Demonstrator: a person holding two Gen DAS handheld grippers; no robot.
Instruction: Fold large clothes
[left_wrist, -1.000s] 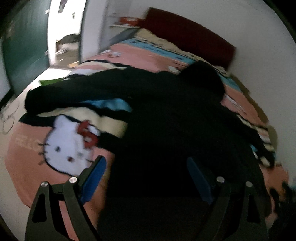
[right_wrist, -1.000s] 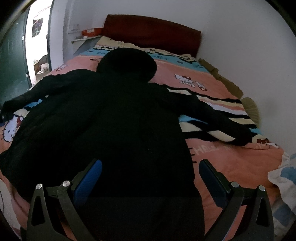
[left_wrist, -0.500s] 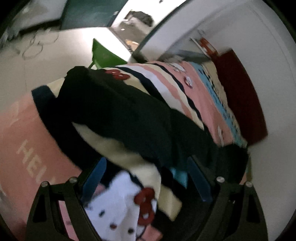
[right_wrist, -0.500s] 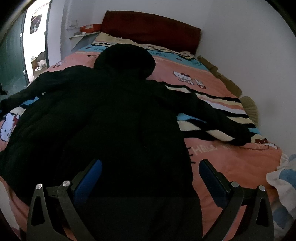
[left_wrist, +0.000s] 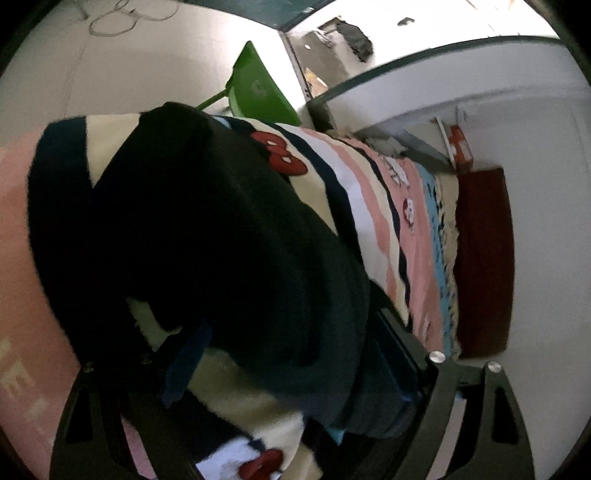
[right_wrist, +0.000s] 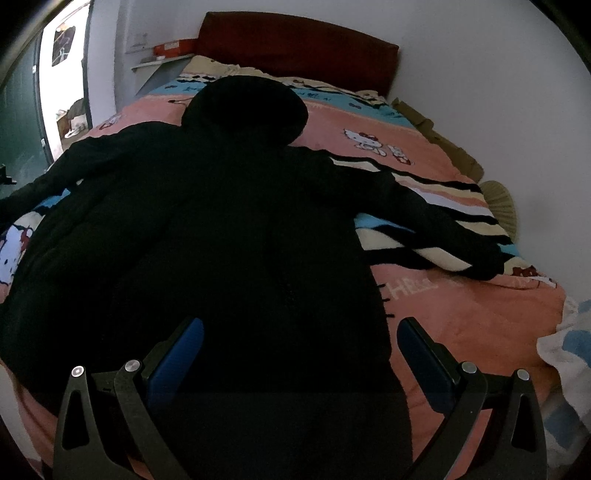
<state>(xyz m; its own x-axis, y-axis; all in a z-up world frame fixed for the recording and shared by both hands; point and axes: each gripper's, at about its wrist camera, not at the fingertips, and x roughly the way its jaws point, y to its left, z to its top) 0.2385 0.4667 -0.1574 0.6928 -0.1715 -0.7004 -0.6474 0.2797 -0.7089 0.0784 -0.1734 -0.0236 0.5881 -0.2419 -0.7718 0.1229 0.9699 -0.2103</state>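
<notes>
While the black hooded coat (right_wrist: 236, 229) lies spread flat down the middle of the bed (right_wrist: 461, 317), hood toward the headboard (right_wrist: 295, 48) and hem at the foot edge, the move ahead turns on its left sleeve (left_wrist: 221, 236). That sleeve runs from the coat body out to the bed's left edge, its long axis crosswise to the bed, and in the left wrist view it passes straight between the fingers of the left gripper (left_wrist: 291, 358), cuff pointing away toward the floor side. The jaws there stand well apart with the sleeve bulk filling the gap; whether the pads are already pressing the cloth I cannot tell. The right gripper (right_wrist: 299, 354) hovers wide open over the hem at the foot edge, holding nothing, with the right sleeve (right_wrist: 436, 225) stretched toward the bed's right edge, well apart from it. So the left hand is the nearer one for folding the sleeve inward, I judge. Against half a second ago, the left gripper has closed in on the sleeve, which now fills its view; the right view is almost unchanged
</notes>
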